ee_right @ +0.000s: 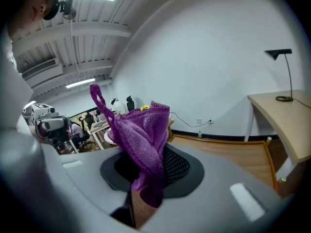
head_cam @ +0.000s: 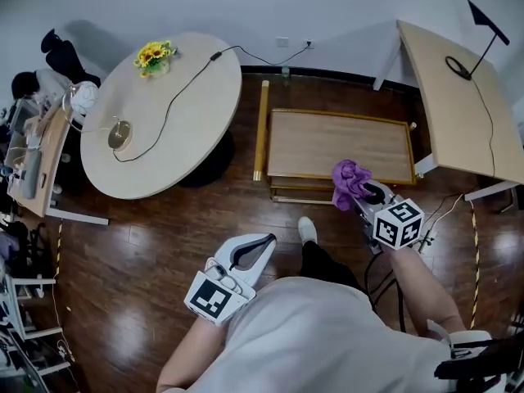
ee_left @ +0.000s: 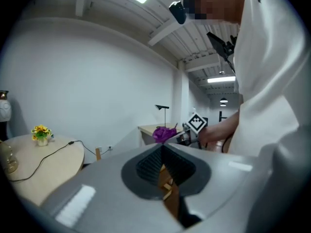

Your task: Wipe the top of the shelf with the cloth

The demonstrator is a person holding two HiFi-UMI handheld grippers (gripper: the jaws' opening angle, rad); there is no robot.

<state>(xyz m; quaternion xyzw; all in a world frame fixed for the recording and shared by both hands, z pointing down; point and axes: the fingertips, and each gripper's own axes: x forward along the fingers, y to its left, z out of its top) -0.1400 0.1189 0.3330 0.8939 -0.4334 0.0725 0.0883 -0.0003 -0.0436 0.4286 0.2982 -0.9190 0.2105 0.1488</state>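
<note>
The low wooden shelf (head_cam: 340,144) stands on the floor ahead of me, its flat top bare. A purple cloth (head_cam: 350,182) hangs bunched over the shelf's near right edge, and my right gripper (head_cam: 368,195) is shut on it. In the right gripper view the purple cloth (ee_right: 143,144) sticks up from between the closed jaws, with the shelf top (ee_right: 228,152) beyond. My left gripper (head_cam: 260,244) is held low by my body, over the floor and left of the shelf, shut with nothing in it. From the left gripper view the cloth (ee_left: 164,133) shows at a distance.
A round pale table (head_cam: 164,113) with a flower pot (head_cam: 154,58), a cable and a brass dish stands to the left. A light desk (head_cam: 467,97) with a black lamp sits to the right. My shoe (head_cam: 307,230) rests just before the shelf on the dark wood floor.
</note>
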